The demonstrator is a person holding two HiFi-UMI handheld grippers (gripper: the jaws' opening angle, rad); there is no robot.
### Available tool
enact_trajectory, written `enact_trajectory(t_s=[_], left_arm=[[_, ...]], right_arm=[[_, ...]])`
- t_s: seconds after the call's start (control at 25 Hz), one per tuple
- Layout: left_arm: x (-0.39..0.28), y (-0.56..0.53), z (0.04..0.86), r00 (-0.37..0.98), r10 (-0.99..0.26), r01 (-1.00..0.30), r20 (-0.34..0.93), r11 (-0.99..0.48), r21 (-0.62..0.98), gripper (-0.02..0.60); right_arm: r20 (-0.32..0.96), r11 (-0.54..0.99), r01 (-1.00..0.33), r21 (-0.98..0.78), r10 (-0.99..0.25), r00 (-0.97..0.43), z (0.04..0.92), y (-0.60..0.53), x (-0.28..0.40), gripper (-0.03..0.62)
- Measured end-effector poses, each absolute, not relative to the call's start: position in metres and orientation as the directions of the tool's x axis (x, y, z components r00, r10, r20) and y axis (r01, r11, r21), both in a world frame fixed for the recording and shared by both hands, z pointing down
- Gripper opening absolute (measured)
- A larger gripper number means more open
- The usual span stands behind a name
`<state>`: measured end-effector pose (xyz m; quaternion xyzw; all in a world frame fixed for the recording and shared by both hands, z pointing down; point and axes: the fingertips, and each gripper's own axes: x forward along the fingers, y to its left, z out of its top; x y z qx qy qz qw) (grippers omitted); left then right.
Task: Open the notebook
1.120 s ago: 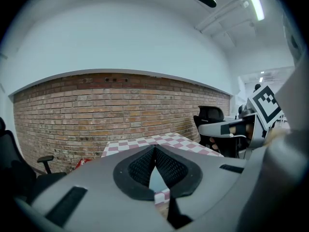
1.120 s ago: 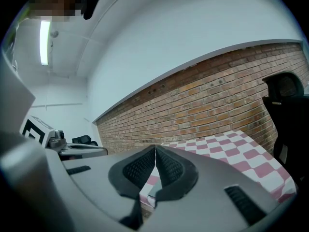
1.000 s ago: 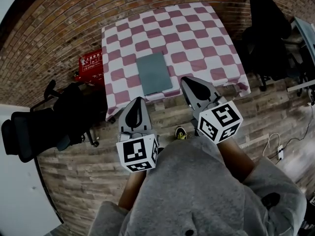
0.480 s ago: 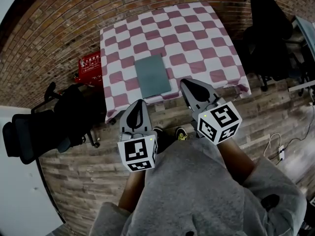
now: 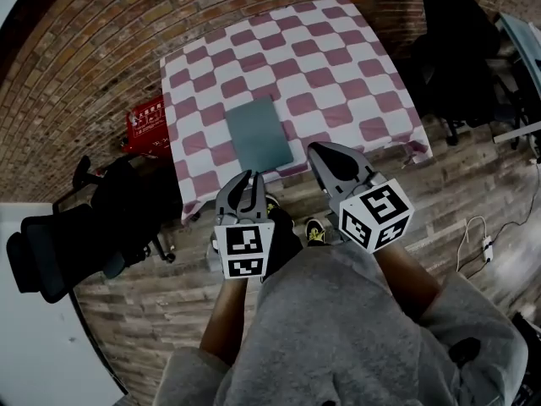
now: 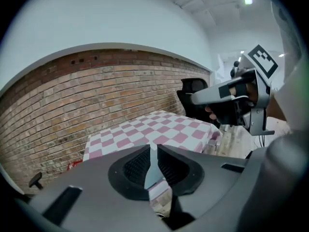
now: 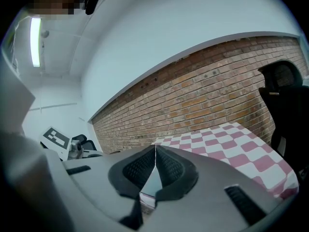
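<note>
1. One closed grey-green rectangular notebook (image 5: 259, 134) lies flat on one table covered by a pink-and-white chequered cloth (image 5: 338, 66), toward the cloth's 7 o'clock side, near its front edge.
2. Two black office chairs: one (image 5: 51, 248) at 8 o'clock from the table, one (image 5: 456, 49) at 3 o'clock.
3. One red box (image 5: 145, 123) on the floor at the table's 9 o'clock.
4. Two hand-held grippers, each with a marker cube.
5. The left gripper (image 5: 248, 183), at the notebook's 6 o'clock in the head view, has its jaws all but closed, with a thin slit at the tips. It grips nothing.
6. The right gripper (image 5: 324, 153), at the notebook's 4 o'clock, has its jaw tips pressed together on nothing.
</note>
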<state>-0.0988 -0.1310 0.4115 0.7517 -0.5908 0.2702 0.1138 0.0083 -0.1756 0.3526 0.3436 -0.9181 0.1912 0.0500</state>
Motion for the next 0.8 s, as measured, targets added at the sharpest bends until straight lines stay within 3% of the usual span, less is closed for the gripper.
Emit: enact_trajectory(t_s=[0.32, 0.8], left_arm=[[-0.095, -0.156, 0.476, 0.245, -0.705, -0.875, 0.666, -0.456, -0.161, 0.182], [-0.083, -0.188, 0.569, 0.218, -0.537, -0.674, 0.815, -0.687, -0.272, 0.261]], right_arm=[[0.287, 0.647, -0.691, -0.323, -0.628, -0.723, 0.377, -0.187, 0.006, 0.025], [0.348, 0.572, -0.752, -0.327, -0.667, -0.659, 0.400, -0.211, 0.014, 0.025]])
